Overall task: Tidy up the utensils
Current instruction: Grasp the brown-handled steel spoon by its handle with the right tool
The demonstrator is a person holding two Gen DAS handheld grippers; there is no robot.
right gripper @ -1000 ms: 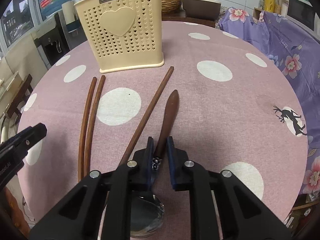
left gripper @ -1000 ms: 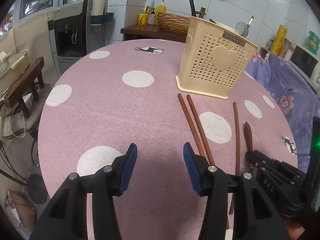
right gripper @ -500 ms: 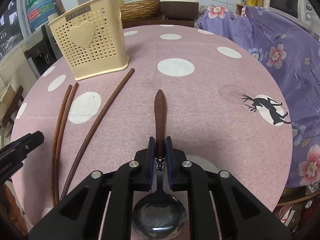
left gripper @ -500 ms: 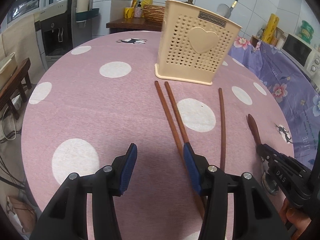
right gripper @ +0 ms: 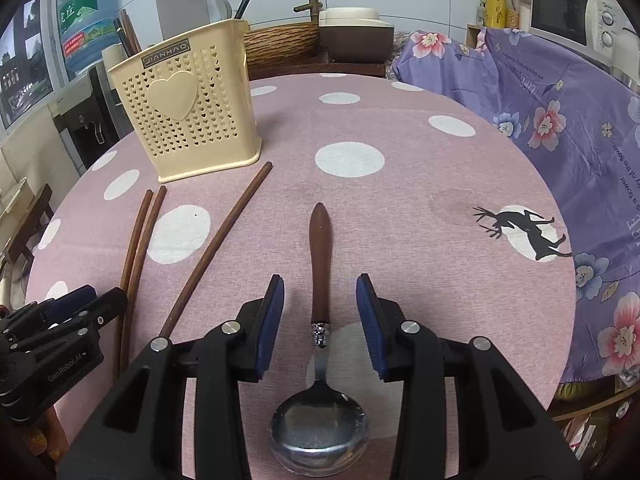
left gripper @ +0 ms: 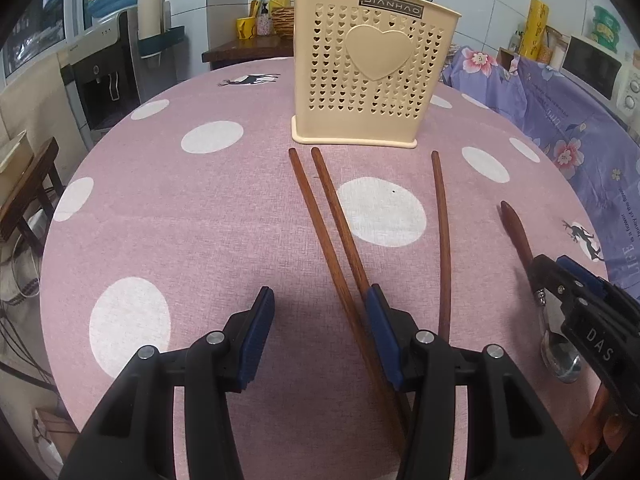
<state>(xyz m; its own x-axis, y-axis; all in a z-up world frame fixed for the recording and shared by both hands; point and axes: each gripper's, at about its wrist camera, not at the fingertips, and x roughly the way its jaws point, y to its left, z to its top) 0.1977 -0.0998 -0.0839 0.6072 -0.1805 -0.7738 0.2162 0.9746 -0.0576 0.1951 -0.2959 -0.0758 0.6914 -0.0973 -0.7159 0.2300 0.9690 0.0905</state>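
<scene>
A cream perforated utensil holder (left gripper: 360, 80) (right gripper: 192, 116) stands at the far side of the pink dotted table (left gripper: 180, 220). Three brown chopsticks lie in front of it: a pair (left gripper: 328, 216) (right gripper: 140, 240) and a single one (left gripper: 442, 232) (right gripper: 224, 236). A spoon with a brown handle (right gripper: 320, 256) (left gripper: 516, 232) and steel bowl (right gripper: 318, 428) lies on the table. My right gripper (right gripper: 320, 312) is open, its jaws on either side of the spoon's handle. My left gripper (left gripper: 318, 328) is open and empty, its right finger (left gripper: 380, 328) over the chopstick pair.
A purple floral cloth (right gripper: 560, 100) covers furniture on the right. A microwave (right gripper: 568, 12) stands behind it. A water dispenser (left gripper: 104, 76) and a wooden stool (left gripper: 24, 196) stand left of the table. A counter with a woven basket (right gripper: 280, 44) is behind.
My right gripper has opened and let go of the spoon's handle; the spoon lies on the table. My left gripper has swung right, facing the holder, and stayed open.
</scene>
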